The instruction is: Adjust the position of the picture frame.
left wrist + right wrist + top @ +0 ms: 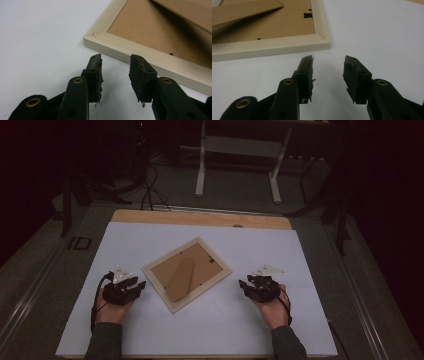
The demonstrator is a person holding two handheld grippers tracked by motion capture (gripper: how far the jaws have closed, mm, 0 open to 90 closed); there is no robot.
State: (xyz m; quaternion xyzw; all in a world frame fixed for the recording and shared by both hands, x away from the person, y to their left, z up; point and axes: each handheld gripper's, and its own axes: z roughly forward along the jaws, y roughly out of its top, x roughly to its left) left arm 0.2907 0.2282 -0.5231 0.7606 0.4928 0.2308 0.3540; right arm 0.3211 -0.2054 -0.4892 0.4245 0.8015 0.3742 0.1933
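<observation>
1. The left gripper rests on the white sheet at the left of the table, held in the person's left hand. In the left gripper view its jaws stand apart with only bare sheet between them.
2. Straight ahead of those jaws lies the picture frame: one pale wooden rail runs across their line and a corner sits just to their left. The tips are near the rail but do not touch it.
3. The frame lies face down at the middle of the sheet, turned on the diagonal, its brown backing board up and the cardboard stand running along the long axis.
4. The right gripper, in the right hand, rests right of the frame with its jaws apart and empty. In the right gripper view the frame's corner sits ahead and to the left, a little farther off.
5. Both grippers point inward at opposite sides. The left seems nearer, though the dim high view makes this hard to judge.
</observation>
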